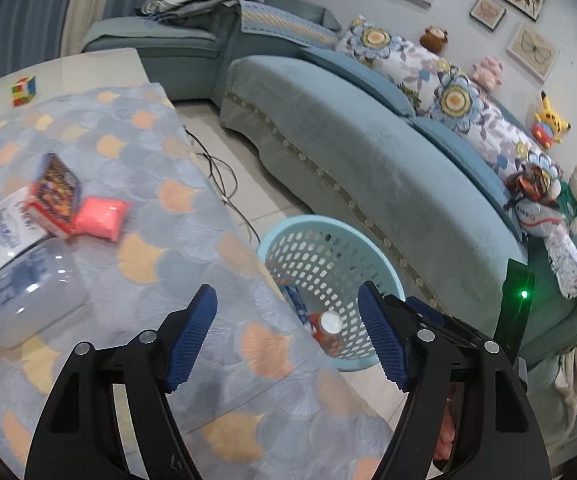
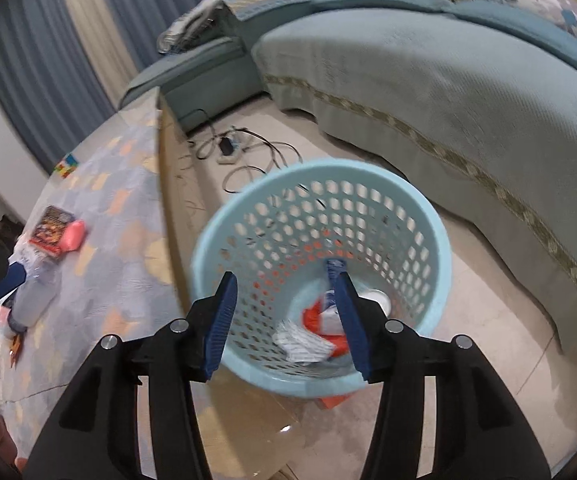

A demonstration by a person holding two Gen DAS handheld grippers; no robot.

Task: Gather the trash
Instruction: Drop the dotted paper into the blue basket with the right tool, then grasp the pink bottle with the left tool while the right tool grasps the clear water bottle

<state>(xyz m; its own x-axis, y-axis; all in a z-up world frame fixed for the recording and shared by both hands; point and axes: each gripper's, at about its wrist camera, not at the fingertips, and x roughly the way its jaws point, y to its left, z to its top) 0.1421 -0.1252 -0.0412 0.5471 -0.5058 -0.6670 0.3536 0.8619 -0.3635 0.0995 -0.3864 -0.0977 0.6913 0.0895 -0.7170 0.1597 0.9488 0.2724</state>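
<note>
1. Left gripper (image 1: 286, 338) is held with jaws apart, empty, over the table edge
2. Right gripper (image 2: 284, 320) is spread wide, empty, above the perforated light-blue plastic basket (image 2: 440, 248)
3. Crumpled wrappers (image 2: 316, 332) are seen inside the basket; pink packet (image 1: 102, 218) is left on the table

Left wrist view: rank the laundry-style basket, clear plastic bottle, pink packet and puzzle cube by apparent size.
1. Basket
2. Clear plastic bottle, though nearness to the camera may inflate it
3. Pink packet
4. Puzzle cube, farthest away, so possibly understated
</note>
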